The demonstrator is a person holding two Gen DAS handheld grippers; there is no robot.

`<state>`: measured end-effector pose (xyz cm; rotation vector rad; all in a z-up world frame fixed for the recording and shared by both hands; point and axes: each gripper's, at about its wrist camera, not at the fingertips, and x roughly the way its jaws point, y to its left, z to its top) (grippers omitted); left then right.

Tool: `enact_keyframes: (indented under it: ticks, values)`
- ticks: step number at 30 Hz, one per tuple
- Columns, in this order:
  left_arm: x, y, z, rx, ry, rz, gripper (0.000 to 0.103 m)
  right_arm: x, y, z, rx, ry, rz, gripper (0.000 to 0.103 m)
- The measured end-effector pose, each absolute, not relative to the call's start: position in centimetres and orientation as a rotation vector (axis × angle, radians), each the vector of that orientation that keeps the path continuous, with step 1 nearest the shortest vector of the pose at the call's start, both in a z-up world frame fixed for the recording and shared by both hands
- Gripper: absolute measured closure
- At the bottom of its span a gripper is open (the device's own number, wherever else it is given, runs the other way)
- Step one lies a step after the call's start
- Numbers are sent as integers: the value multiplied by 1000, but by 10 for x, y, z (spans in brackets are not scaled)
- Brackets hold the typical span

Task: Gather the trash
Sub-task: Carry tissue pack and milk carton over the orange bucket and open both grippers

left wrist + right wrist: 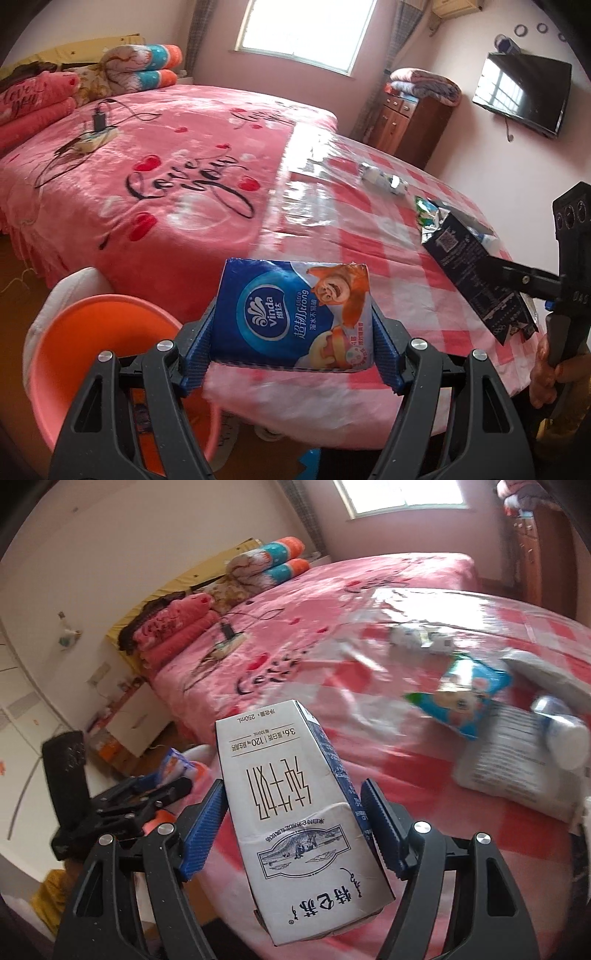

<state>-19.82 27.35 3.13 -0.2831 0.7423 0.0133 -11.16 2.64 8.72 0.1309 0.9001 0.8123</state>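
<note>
My left gripper (293, 332) is shut on a blue tissue pack (280, 295), held in the air at the near edge of the table's pink checked cloth (369, 229). An orange bin (103, 332) with a white liner stands below it to the left. My right gripper (293, 790) is shut on a white and blue milk carton (288, 805), tilted above the table; the left wrist view shows that carton (465, 266) at the right. On the table lie a blue snack bag (465, 694), a white bottle (565, 734), a white packet (506, 768) and a crumpled wrapper (421, 637).
Behind the table stretches a bed with a pink blanket (166, 177), a power strip with a charger (96, 136) and folded quilts. A wooden cabinet (413, 114) and a wall television (524, 96) are at the far right. A person's hand (546, 369) holds the right gripper.
</note>
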Motion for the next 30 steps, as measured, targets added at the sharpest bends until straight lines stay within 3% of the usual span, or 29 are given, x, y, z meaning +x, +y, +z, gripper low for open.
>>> enact_keyframes:
  ticks: [23,26,30]
  values:
    - [-264,400,-25,-436,819,364,29,-148,216,103,-13,995,1163,28]
    - [-272,411,-33,-464,834,401,27,-155,240,96,-52,1014,1184,14]
    - [-282,421,-34,-461,812,462,19,-155,244,85,-52,1036,1167,14]
